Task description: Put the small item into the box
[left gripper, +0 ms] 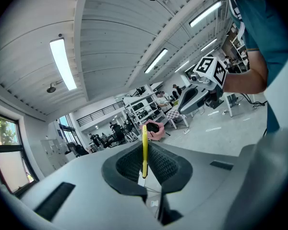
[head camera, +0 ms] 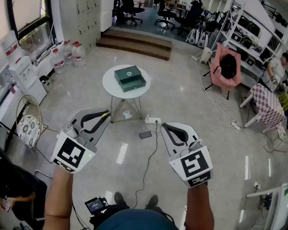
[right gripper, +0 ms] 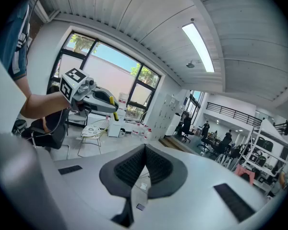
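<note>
Both grippers were closed, left gripper (head camera: 102, 116) on a yellow item (left gripper: 144, 150), right gripper (head camera: 165, 127) empty; box (head camera: 130, 78) well ahead, so a firm carry seemed wise.

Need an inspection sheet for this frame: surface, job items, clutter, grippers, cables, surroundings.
Surface: round white table, holds only the dark green box.
Job's things: box on the table; thin yellow strip in left gripper.
Clutter: dark flat device on floor.
Grippers: left jaws shut on the strip; right gripper jaws together, empty.
Cables: black cable runs from white power strip across floor.
Surroundings: water jugs, pink chair, white wire chair.
</note>
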A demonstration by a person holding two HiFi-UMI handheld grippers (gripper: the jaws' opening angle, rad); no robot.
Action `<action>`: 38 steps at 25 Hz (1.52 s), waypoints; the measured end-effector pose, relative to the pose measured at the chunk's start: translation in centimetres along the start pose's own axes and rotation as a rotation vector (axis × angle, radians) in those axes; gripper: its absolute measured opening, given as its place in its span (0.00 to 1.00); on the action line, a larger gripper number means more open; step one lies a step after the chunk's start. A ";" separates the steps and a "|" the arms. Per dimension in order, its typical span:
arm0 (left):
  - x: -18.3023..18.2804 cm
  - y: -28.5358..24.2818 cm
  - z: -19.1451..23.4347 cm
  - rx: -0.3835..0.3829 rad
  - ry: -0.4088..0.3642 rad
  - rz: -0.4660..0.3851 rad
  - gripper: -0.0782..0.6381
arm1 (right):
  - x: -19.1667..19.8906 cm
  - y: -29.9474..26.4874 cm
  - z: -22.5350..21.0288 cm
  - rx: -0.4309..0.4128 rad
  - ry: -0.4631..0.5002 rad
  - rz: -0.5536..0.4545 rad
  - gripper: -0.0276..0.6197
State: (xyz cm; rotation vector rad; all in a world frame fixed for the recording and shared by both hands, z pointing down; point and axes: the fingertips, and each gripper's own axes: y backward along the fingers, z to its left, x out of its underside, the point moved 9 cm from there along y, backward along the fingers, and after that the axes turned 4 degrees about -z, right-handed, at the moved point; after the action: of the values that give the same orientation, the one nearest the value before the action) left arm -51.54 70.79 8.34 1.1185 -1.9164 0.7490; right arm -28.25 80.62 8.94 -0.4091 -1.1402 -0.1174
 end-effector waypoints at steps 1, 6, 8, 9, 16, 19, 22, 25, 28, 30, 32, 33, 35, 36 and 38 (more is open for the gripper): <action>0.2 0.3 0.3 0.001 0.000 0.000 0.16 | -0.2 -0.3 0.3 0.001 0.001 0.001 0.10; 1.4 1.0 1.6 0.008 0.002 -0.002 0.16 | -0.8 -1.9 1.2 0.004 0.002 0.008 0.10; 2.5 1.6 2.5 0.009 0.006 -0.002 0.16 | -1.1 -3.1 2.0 0.007 0.002 0.012 0.10; 3.0 1.9 3.0 0.011 0.005 -0.005 0.16 | -1.3 -3.8 2.4 0.009 0.002 0.014 0.10; 4.6 2.3 5.7 0.012 0.015 -0.020 0.16 | -2.5 -6.7 3.0 0.008 -0.001 0.007 0.10; 6.7 2.5 7.6 0.017 0.019 -0.019 0.16 | -3.0 -9.6 3.6 0.016 -0.005 0.002 0.10; 7.8 1.3 8.2 0.019 0.025 -0.013 0.16 | -2.3 -11.4 2.6 0.010 -0.015 -0.003 0.10; 8.4 -0.9 8.3 0.008 0.032 -0.001 0.16 | -1.2 -12.6 0.6 -0.004 -0.017 -0.013 0.10; 9.4 -2.9 9.6 -0.005 0.037 0.021 0.16 | -0.7 -15.1 -1.4 -0.029 -0.017 -0.022 0.10; 9.5 -4.8 10.0 -0.015 0.043 0.041 0.16 | 0.0 -16.2 -3.4 -0.049 -0.019 -0.031 0.10; 9.1 -7.4 9.8 -0.025 0.041 0.059 0.16 | 1.1 -16.8 -6.3 -0.066 -0.022 -0.045 0.10; 8.9 -8.9 9.6 -0.031 0.040 0.068 0.16 | 1.8 -17.2 -7.9 -0.074 -0.024 -0.052 0.10; 8.5 -12.1 9.6 -0.043 0.038 0.086 0.16 | 3.0 -18.0 -11.2 -0.095 -0.027 -0.064 0.10; 8.2 -13.8 9.7 -0.050 0.038 0.094 0.16 | 3.5 -18.4 -12.9 -0.106 -0.027 -0.070 0.10; 7.6 -17.0 9.8 -0.067 0.040 0.110 0.16 | 4.5 -19.2 -16.4 -0.129 -0.026 -0.079 0.10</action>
State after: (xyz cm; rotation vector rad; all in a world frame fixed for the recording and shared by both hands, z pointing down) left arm -41.94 52.26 11.38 0.9571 -1.9674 0.7558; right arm -18.03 57.31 12.14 -0.4812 -1.1781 -0.2565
